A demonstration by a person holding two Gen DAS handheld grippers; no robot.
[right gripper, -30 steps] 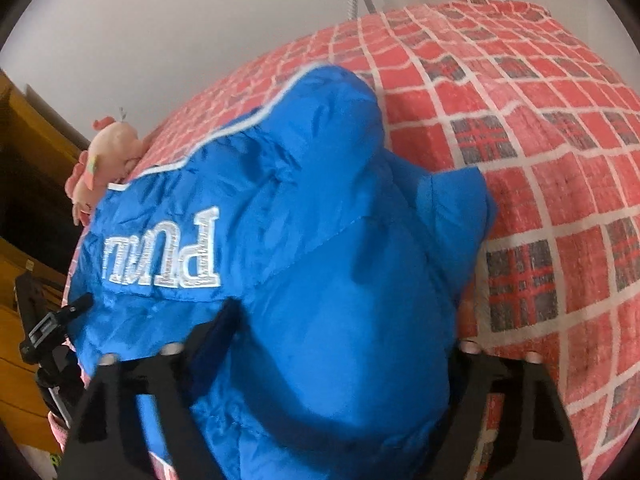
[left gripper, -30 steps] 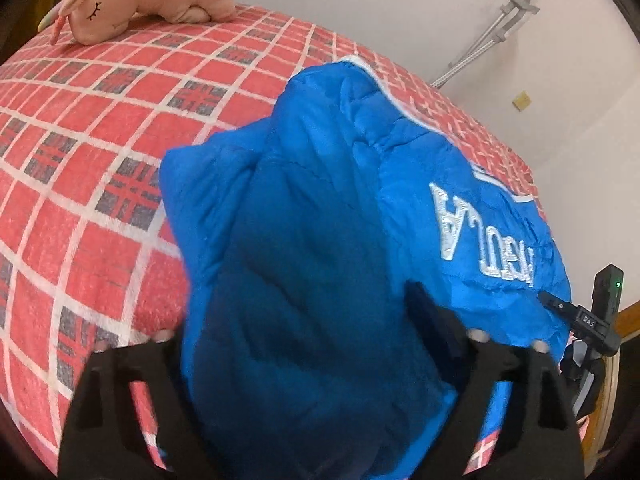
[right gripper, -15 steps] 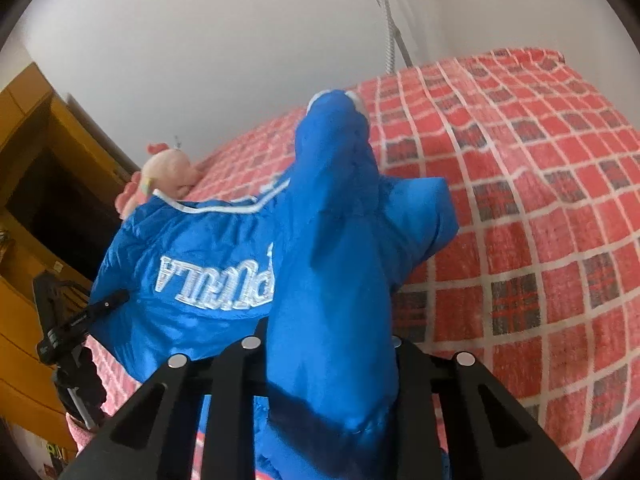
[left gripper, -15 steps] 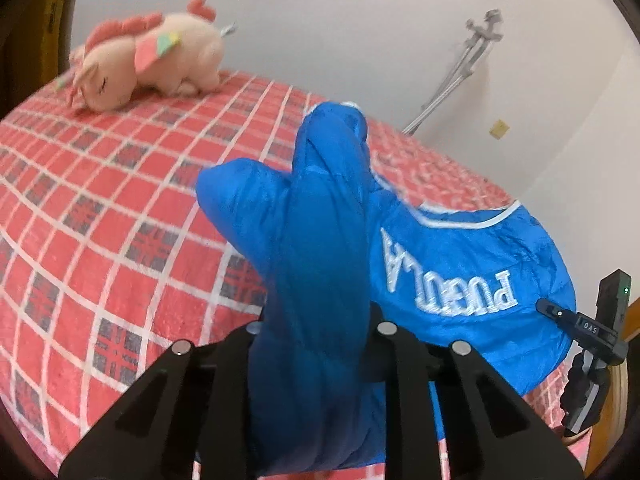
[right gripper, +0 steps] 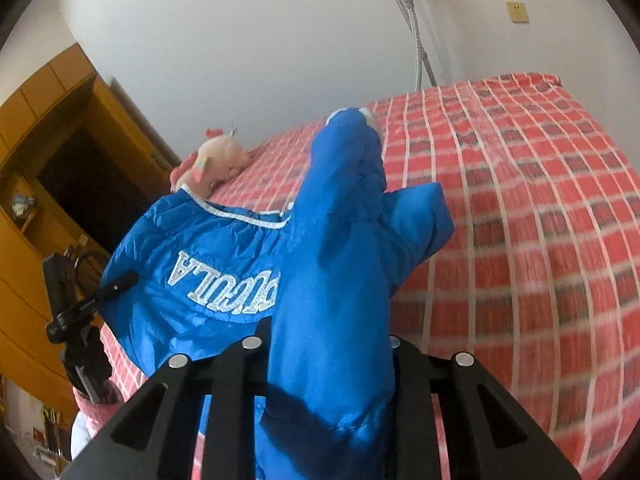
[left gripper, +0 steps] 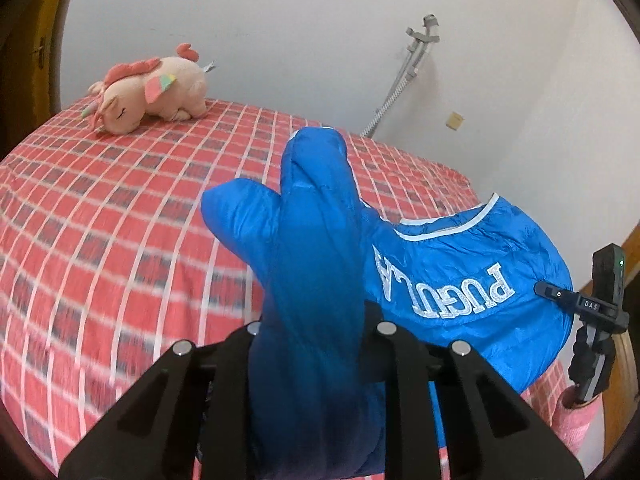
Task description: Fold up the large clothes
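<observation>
A bright blue puffer jacket [left gripper: 460, 276] with white lettering hangs lifted above a bed with a red checked cover [left gripper: 120, 208]. My left gripper [left gripper: 316, 332] is shut on a thick fold of the blue jacket, which bulges up and forward between its black fingers. In the right wrist view the same jacket [right gripper: 208, 264] stretches to the left, and my right gripper [right gripper: 324, 344] is shut on another bunched fold of it. Each gripper shows at the edge of the other's view. The jacket's far end droops toward the bed.
A pink plush toy [left gripper: 152, 88] lies at the far side of the bed by the white wall. Crutches [left gripper: 404, 76] lean in the corner. A wooden wardrobe [right gripper: 48, 152] stands beside the bed on the left of the right wrist view.
Both grippers closed on folds of the jacket and rose, lifting it off the bed. More of the bed, wall and plush toy came into view.
</observation>
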